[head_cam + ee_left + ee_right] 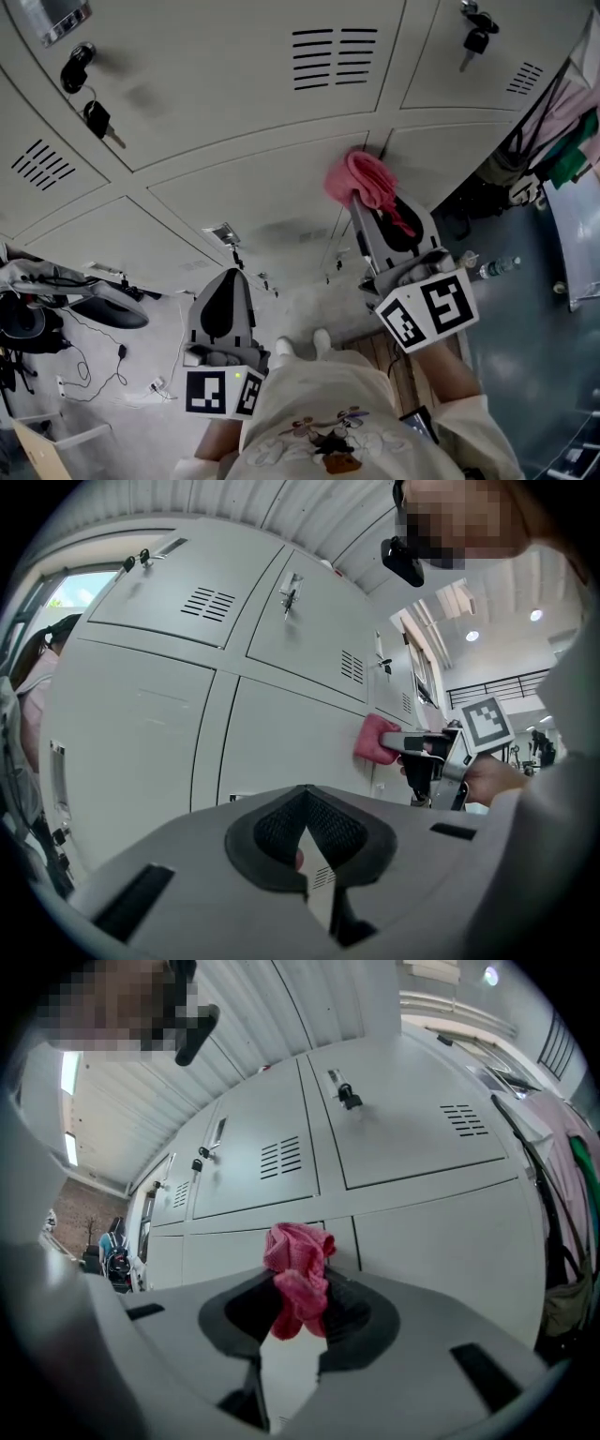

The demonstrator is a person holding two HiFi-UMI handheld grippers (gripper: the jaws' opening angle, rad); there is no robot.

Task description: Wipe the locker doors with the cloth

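A pink cloth [361, 181] is pressed against the grey locker doors [253, 202] at the seam between two lower doors. My right gripper [364, 199] is shut on the cloth, which bunches out past its jaws. In the right gripper view the cloth [298, 1265] hangs between the black pads, against the locker doors [431, 1232]. My left gripper [228, 278] hangs lower and to the left, away from the doors, shut with nothing in it. From the left gripper [306, 815] view, the cloth [375, 740] and right gripper [410, 746] show against the door.
Keys [96, 117] hang from a lock at upper left, and more keys [476, 39] at upper right. Clothes [567, 131] hang beside the lockers at right. A water bottle [497, 269] lies on the floor there; cables [84, 370] trail at lower left.
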